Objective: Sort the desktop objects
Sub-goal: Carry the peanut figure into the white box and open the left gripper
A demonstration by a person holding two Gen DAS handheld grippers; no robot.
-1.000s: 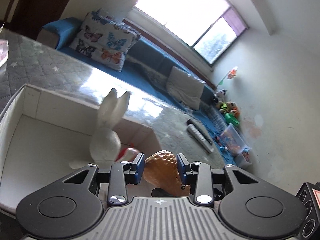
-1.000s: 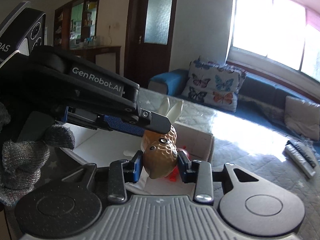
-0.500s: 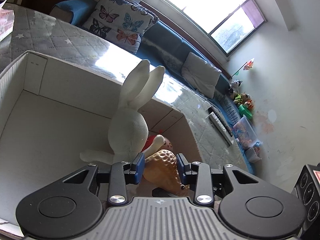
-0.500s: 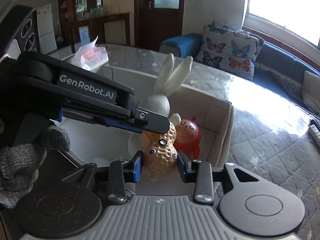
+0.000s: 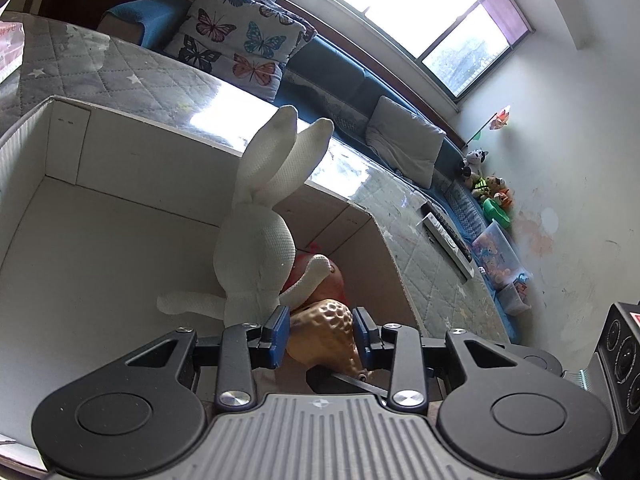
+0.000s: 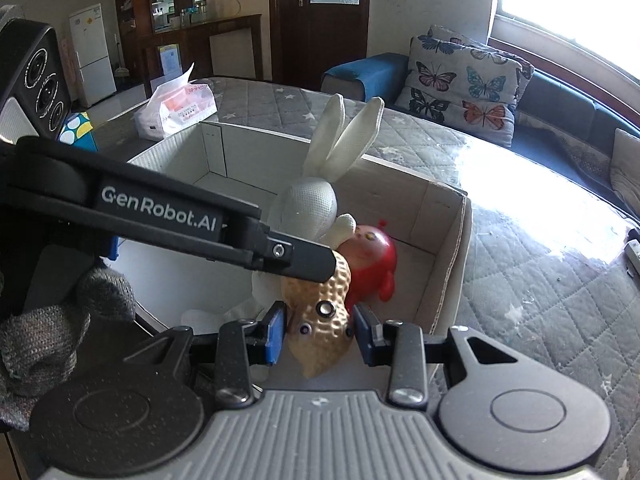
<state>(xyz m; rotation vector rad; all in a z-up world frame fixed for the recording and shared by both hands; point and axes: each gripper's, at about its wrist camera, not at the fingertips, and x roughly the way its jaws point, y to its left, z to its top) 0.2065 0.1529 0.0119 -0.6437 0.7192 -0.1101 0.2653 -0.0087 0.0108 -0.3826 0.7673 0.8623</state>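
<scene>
A tan peanut-shaped toy point(image 5: 326, 334) with googly eyes is held between both grippers over the near right corner of a white cardboard box point(image 5: 120, 132). My left gripper point(image 5: 321, 330) is shut on it. My right gripper point(image 6: 319, 330) is shut on its other end point(image 6: 320, 320). Inside the box a white plush rabbit point(image 5: 260, 240) sits upright with a red round toy point(image 6: 372, 256) beside it. The left gripper's finger point(image 6: 256, 240) crosses the right wrist view above the peanut.
The box point(image 6: 452, 240) stands on a grey quilted table point(image 6: 540, 280). A tissue pack point(image 6: 176, 108) lies beyond the box. Remote controls point(image 5: 446, 236) lie on the table to the right. A blue sofa with a butterfly cushion point(image 5: 236, 48) lies behind.
Both grippers have carried the peanut toy downward into the box's corner, closer to the rabbit and red toy. Both grips are unchanged.
</scene>
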